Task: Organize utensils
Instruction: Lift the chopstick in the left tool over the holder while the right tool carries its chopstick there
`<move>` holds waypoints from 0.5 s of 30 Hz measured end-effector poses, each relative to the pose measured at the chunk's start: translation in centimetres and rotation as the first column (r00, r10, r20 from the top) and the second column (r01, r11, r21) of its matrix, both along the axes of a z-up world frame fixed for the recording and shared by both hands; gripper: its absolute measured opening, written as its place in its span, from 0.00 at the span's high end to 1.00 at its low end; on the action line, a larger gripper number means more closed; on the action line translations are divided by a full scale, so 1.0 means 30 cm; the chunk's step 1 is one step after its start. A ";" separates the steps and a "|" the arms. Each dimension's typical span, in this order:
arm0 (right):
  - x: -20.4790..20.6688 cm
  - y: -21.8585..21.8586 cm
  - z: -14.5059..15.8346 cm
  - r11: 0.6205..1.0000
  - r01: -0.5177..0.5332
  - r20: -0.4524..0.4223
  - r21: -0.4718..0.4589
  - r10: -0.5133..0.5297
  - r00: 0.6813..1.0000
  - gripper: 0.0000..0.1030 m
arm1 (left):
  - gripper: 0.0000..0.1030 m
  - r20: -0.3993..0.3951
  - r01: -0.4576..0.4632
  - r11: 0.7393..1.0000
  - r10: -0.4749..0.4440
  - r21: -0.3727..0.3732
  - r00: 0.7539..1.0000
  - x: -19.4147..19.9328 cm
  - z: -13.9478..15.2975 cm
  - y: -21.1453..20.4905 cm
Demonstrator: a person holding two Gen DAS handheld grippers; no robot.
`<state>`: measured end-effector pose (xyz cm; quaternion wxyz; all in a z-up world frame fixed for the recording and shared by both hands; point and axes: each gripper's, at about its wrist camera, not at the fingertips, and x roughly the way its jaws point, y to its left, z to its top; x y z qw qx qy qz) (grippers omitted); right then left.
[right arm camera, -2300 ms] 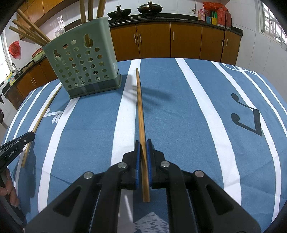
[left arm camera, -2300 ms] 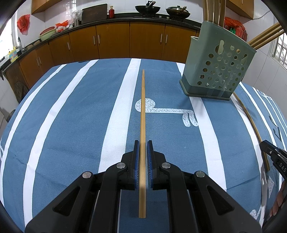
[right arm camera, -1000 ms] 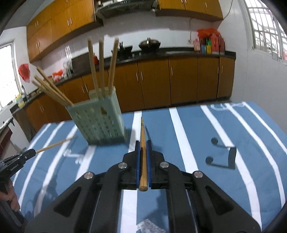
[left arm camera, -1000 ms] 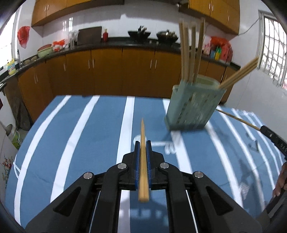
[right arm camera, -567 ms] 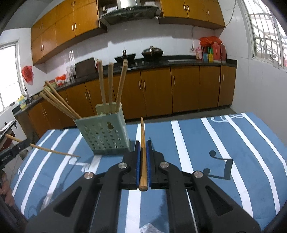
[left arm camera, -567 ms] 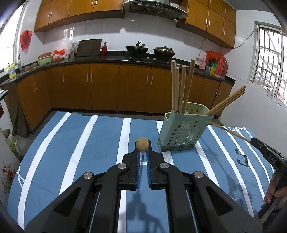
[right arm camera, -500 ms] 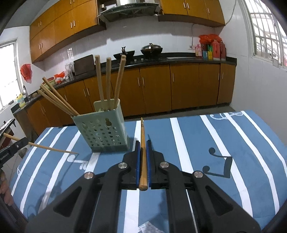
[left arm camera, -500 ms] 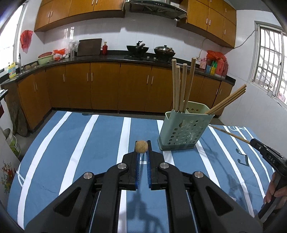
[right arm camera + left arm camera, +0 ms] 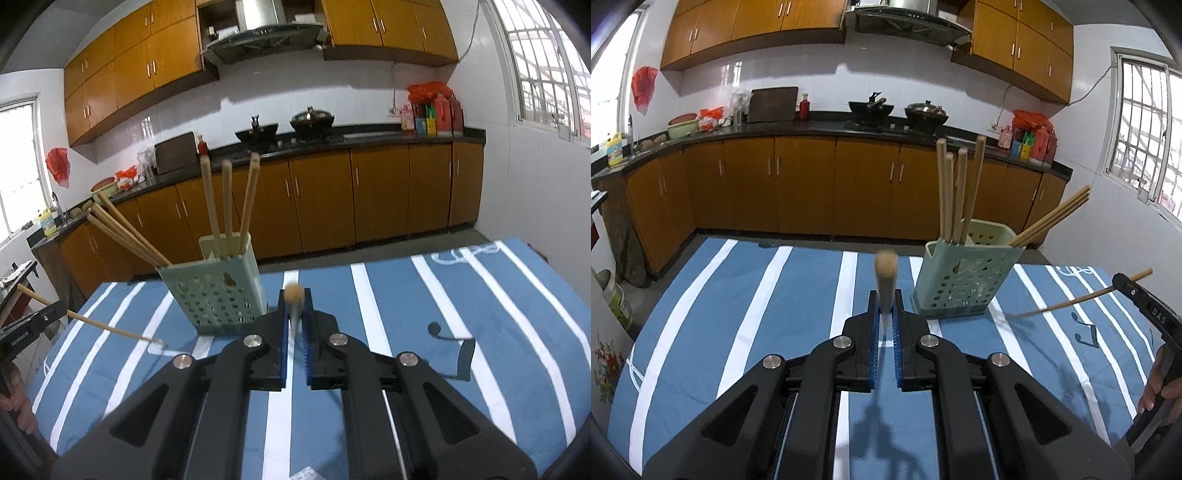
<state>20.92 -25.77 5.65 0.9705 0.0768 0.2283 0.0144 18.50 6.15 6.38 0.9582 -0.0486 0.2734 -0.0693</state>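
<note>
Now lifted clear of cloth (image 9: 757, 295): left gripper (image 9: 885, 314) and right gripper (image 9: 294, 314) each clamped on a chopstick (image 9: 885, 267), tilted steeply, near holder (image 9: 967, 273); ready for insertion, probably.

My left wrist camera rides above the striped table (image 9: 757, 295), facing the kitchen counter (image 9: 812, 127), with the green holder (image 9: 967, 273) to its right. My right wrist camera faces likewise, holder (image 9: 214, 291) to its left, perhaps slightly nearer. Both share the holder, table and counter.
</note>
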 end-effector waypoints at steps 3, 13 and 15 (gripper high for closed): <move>-0.017 0.001 0.068 1.000 -0.026 0.039 0.001 0.026 0.999 0.93 | 0.93 0.018 0.017 1.000 -0.017 -0.009 1.000 -0.004 0.032 0.000; -0.093 0.031 0.339 0.986 -0.160 0.225 0.037 0.148 0.963 0.93 | 0.93 0.160 0.096 0.995 -0.091 -0.025 0.983 -0.016 0.226 -0.073; -0.093 0.041 0.395 0.985 -0.164 0.287 0.048 0.143 0.947 0.93 | 0.93 0.190 0.103 0.994 -0.095 -0.035 0.977 -0.014 0.261 -0.089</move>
